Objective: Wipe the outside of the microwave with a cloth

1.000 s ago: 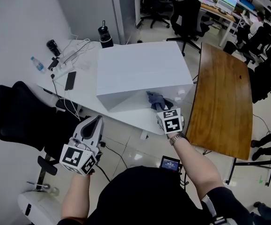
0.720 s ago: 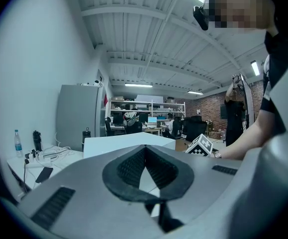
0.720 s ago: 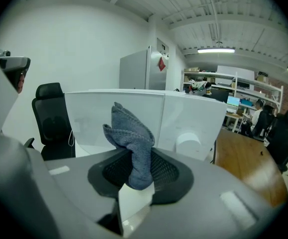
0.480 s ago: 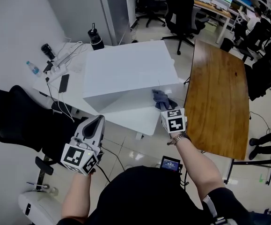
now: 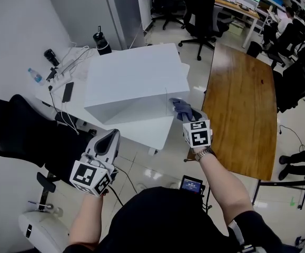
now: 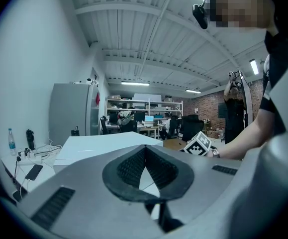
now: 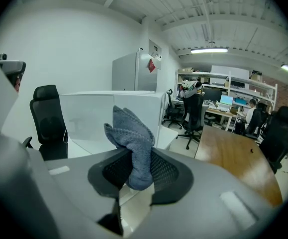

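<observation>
Holding cloth [image 7: 129,135] in right gripper [image 5: 188,116]: jaws part-closed, pads clamped on the lower fold, the rest bunched up above the jaws. Cloth is blue-grey and sits at the front right corner of the microwave [image 5: 136,80], level with its front face. Can't tell from any view whether it's actually touching the casing.

Microwave is a plain white box on a white table [image 5: 149,135], front face towards the person, its right edge close to the table end.

Left gripper [image 5: 109,137]: jaws fully together, nothing between them. It's held low on the left, off the table's front edge, well apart from microwave and cloth, pointing roughly level towards the table.

Other stuff:
- wood table [image 5: 242,120] just right of the white one, right forearm above its near corner
- black chair [image 5: 15,136] left of the left gripper
- phone [image 5: 68,91], power strip [image 5: 62,75] with cables, and water bottle [image 5: 35,75] on the table left of the microwave
- black flask [image 5: 99,40] at the table's far corner
- office chairs and desks with monitors further back
</observation>
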